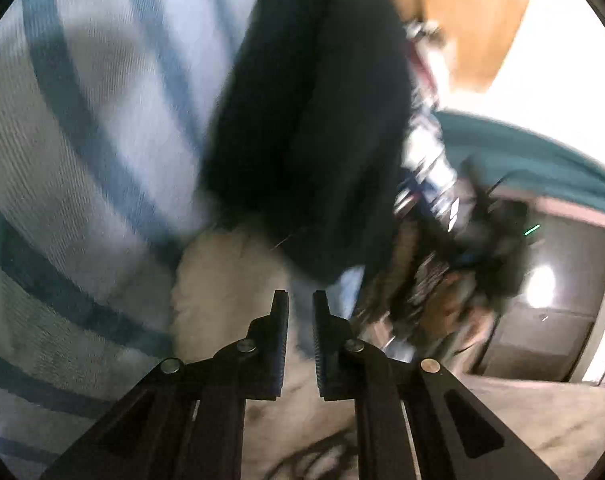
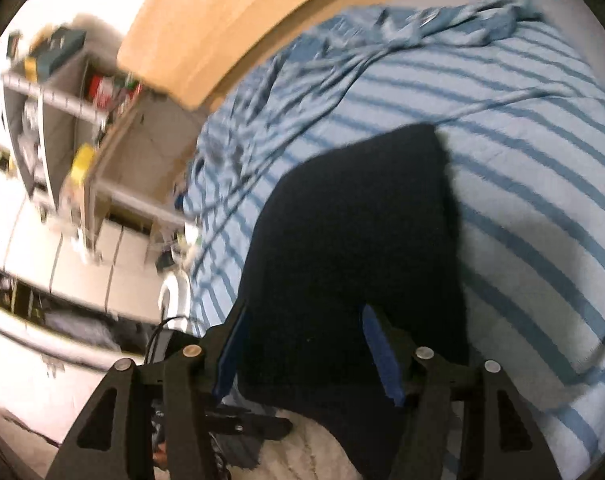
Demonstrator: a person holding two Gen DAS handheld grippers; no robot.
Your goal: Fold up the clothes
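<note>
Blue-and-white striped bedspread (image 2: 522, 168) fills the upper right; the dark navy folded garment (image 2: 354, 248) lies centre frame on it. My right gripper (image 2: 302, 356) straddles its near edge, fingers wide: I should close squarely. My left gripper (image 1: 300, 340) is narrow, holding nothing visible.

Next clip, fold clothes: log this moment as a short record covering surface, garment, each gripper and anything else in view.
surface: bed with blue-and-white striped cover
garment: dark garment lying flat on the cover
other cloth: cream fleecy fabric at the near edge, beside the dark garment
left gripper: jaws nearly closed, a narrow gap showing, nothing visibly pinched
right gripper: jaws wide, straddling the near end of the dark garment; pads not seen pressing
background: shelving unit beside the bed
image quality: motion blur in both views
</note>
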